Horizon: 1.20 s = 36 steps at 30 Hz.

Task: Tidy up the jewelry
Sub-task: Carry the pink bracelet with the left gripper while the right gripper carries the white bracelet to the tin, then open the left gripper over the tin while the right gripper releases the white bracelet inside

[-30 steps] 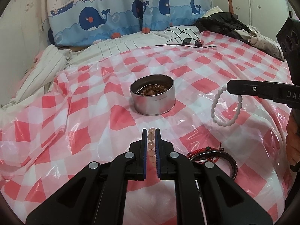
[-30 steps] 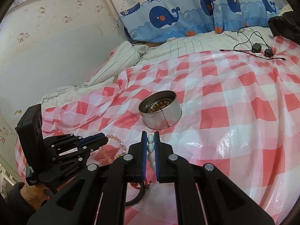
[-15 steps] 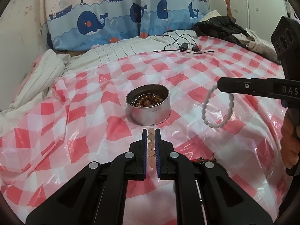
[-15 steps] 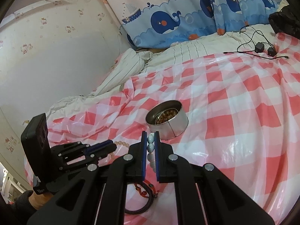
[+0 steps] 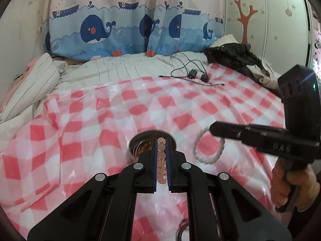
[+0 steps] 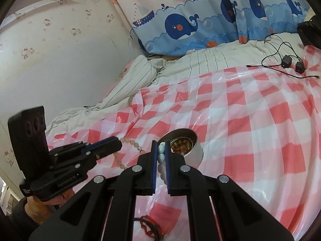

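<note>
Left gripper (image 5: 161,146): clamped on a pinkish-amber bead bracelet (image 5: 161,160), whose loop hangs below the fingers.
Right gripper (image 6: 161,150): clamped on a white bead bracelet (image 6: 161,156), dangling beneath.
Round metal tin (image 6: 187,146): just ahead of both grippers' tips, on the red-checked plastic sheet (image 6: 250,120), amber beads inside.
Red-and-black cord bracelets (image 6: 150,225): under the right gripper, on the sheet.

This is a child's bedroom in a home. A bed (image 5: 140,74) with striped cream bedding is covered by a red-and-white checked plastic sheet (image 6: 250,104), with a blue whale-and-sailboat print curtain (image 5: 124,30) hanging behind it at 12 o'clock. Cartoon-cat wallpaper (image 6: 50,40) at 10 o'clock, a white wardrobe with a tree decal (image 5: 260,20) at 2 o'clock, and black charger cables (image 6: 286,60) on the bed confirm it.
</note>
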Motion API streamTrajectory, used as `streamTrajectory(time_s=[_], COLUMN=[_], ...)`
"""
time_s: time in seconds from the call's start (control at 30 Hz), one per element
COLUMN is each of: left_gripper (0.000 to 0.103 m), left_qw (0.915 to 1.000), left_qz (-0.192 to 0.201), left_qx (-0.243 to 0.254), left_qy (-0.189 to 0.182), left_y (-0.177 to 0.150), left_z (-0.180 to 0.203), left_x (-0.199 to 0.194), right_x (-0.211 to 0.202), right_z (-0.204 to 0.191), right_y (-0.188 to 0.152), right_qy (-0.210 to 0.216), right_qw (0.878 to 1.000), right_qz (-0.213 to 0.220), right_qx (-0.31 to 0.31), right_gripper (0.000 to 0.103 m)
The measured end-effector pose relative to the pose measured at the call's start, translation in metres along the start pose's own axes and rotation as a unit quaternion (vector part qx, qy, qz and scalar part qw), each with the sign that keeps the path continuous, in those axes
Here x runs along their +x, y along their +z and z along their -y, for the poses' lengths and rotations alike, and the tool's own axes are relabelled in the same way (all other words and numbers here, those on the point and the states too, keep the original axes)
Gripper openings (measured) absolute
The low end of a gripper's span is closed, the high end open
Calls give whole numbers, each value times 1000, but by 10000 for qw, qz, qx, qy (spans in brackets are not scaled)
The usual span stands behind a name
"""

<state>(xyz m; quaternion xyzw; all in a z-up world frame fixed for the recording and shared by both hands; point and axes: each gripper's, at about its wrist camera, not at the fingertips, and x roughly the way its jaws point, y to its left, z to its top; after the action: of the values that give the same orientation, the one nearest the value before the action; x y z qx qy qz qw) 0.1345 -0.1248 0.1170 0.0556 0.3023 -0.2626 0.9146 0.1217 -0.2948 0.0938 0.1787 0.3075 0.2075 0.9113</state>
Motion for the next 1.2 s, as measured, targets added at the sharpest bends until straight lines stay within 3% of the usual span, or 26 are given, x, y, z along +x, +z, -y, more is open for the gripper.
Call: streamTrajectory(time_s=[0.2, 0.4, 0.47, 0.53, 0.63, 0.67, 0.7, 0.77, 0.9, 0.93, 1.07, 1.13, 1.2], left_gripper=[7, 8, 13, 30, 34, 35, 37, 40, 56, 61, 71, 78, 81], left_qw=[9995, 9946, 9947, 9948, 9946, 9943, 9942, 9947, 9961, 9960, 9948, 9938, 9930], left_qz=[-1, -734, -688, -625, -592, -580, -572, -562, -581, -599, -602, -584, -576], left_qx=[-256, -720, -751, -769, -802, -830, -840, -759, -404, -336, -328, -326, -381], left_qy=[-192, 110, 155, 236, 301, 338, 366, 409, 519, 578, 750, 892, 961], left_y=[15, 2, -2, -8, -17, -20, -23, -29, -47, -54, -76, -87, -96], left_z=[-7, -42, -50, -57, -66, -68, -69, -65, -46, -39, -26, -19, -17], left_x=[39, 104, 100, 91, 79, 75, 70, 57, 29, 22, -2, -13, -23], right_x=[14, 38, 47, 55, 71, 81, 90, 95, 68, 58, 18, 2, -10], right_z=[3, 6, 5, 4, 6, 7, 8, 16, 22, 21, 19, 18, 17], right_y=[15, 27, 32, 36, 39, 38, 35, 26, 5, -1, -41, -61, -75], right_qy=[-15, 22, 124, 259, 476, 195, -161, -681, -849, -896, -1204, -1441, -1671], right_qw=[9999, 9997, 9996, 9994, 9983, 9988, 9979, 9949, 9936, 9933, 9897, 9865, 9832], right_qz=[-28, -157, -196, -228, -317, -445, -630, -741, -742, -726, -769, -769, -725], right_qx=[-106, -158, -136, -90, 139, 91, 14, -44, 26, 34, 58, 87, 93], right_gripper=[8, 8, 8, 8, 10, 16, 33, 34, 36, 43, 46, 55, 57])
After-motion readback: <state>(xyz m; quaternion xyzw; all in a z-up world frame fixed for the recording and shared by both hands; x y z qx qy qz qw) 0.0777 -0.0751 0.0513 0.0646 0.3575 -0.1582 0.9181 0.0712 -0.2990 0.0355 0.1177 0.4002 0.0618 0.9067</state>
